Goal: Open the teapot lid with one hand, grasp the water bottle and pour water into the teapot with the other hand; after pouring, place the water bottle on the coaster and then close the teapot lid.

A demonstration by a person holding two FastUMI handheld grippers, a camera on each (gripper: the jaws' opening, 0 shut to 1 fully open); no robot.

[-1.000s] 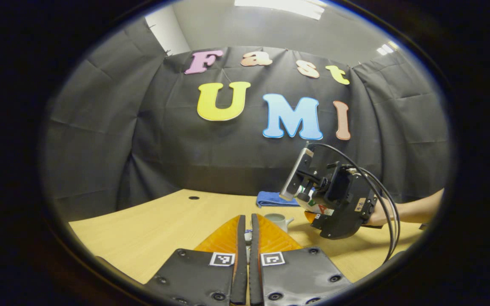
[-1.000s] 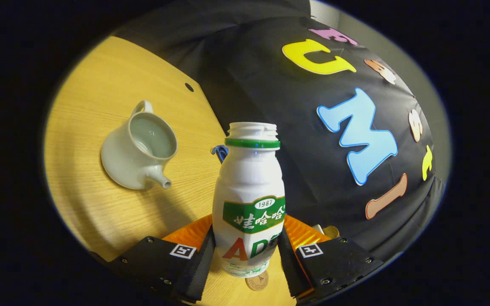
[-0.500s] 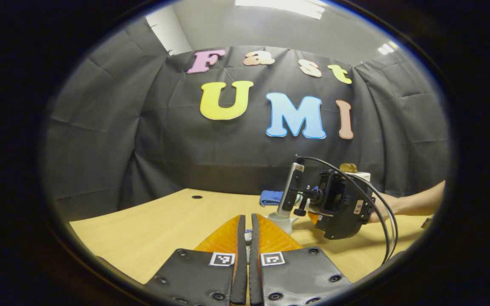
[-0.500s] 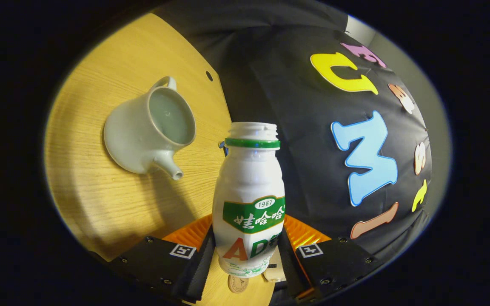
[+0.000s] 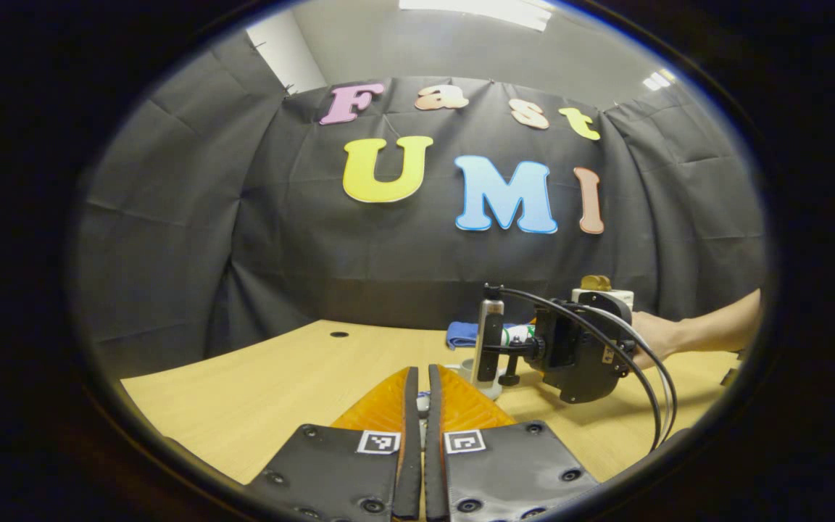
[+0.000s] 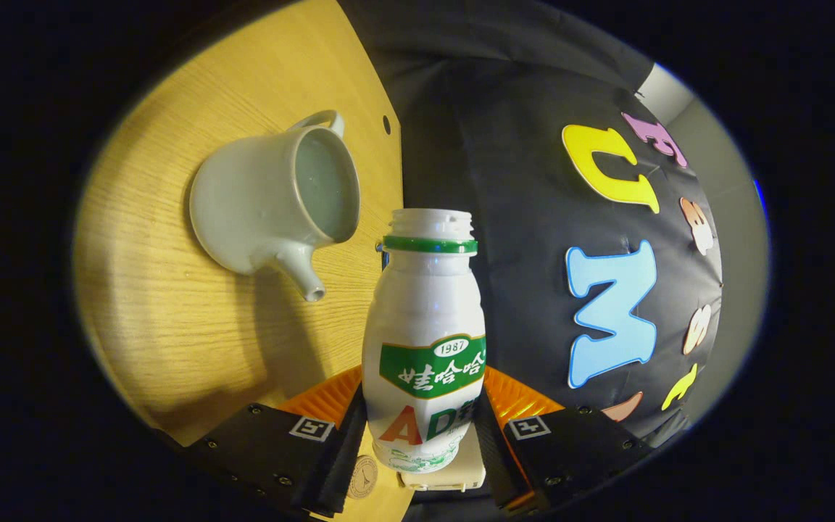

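Water bottle, uncapped, is pinched between both fingers of the right hand-held gripper. Beyond it, the lidless teapot is seen on the wooden worktop, apart from the bottle's mouth. The left hand-held gripper is held pressed together on a small item that cannot be identified. A blue cloth is seen by the back wall.

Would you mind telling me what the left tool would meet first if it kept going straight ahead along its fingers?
Probably the teapot, standing on the table just beyond the left tool; the right tool hangs right of that line. Depth is hard to judge.
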